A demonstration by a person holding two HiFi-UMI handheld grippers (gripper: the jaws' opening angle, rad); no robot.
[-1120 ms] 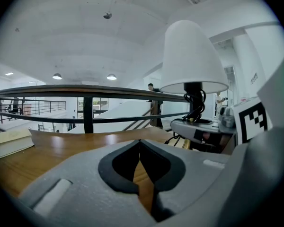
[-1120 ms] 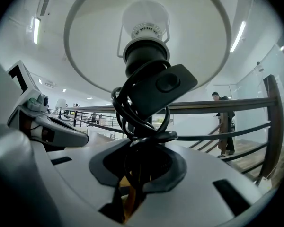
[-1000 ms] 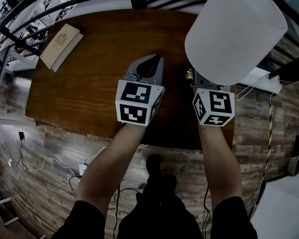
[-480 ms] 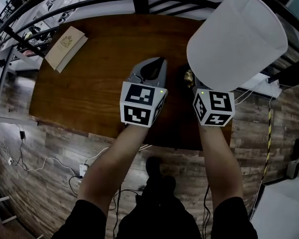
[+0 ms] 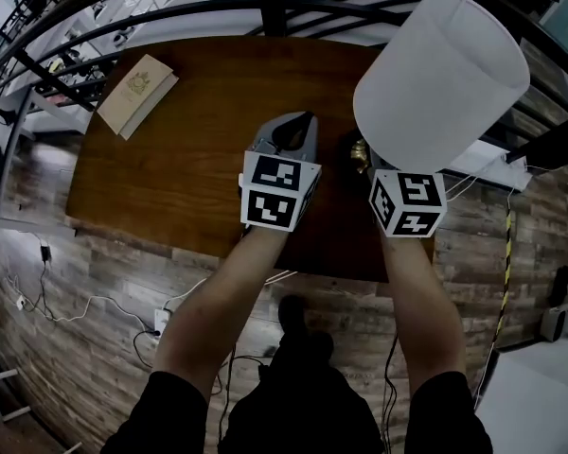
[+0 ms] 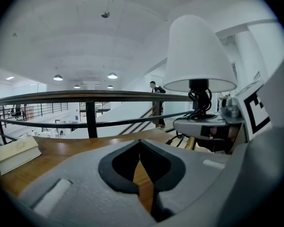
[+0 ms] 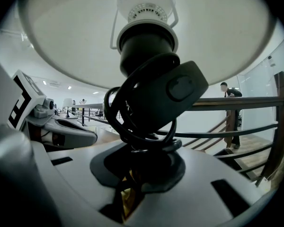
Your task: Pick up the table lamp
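**Right claw on the lamp stem**

Left claw (image 6: pixel 140 144): jaws together, empty, over the desk (image 5: pixel 180 168). Right claw (image 7: pixel 131 174): jaws have just been closing and now pinch the brass stem of the table lamp (image 5: pixel 440 74), under its white shade, on the desk's right side. Book (image 5: pixel 137 93) at the far-left corner.

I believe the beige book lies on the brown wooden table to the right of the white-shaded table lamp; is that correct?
Not quite. The beige book lies on the brown wooden table to the left of the white-shaded table lamp, near the table's far left corner. The head view shows this.
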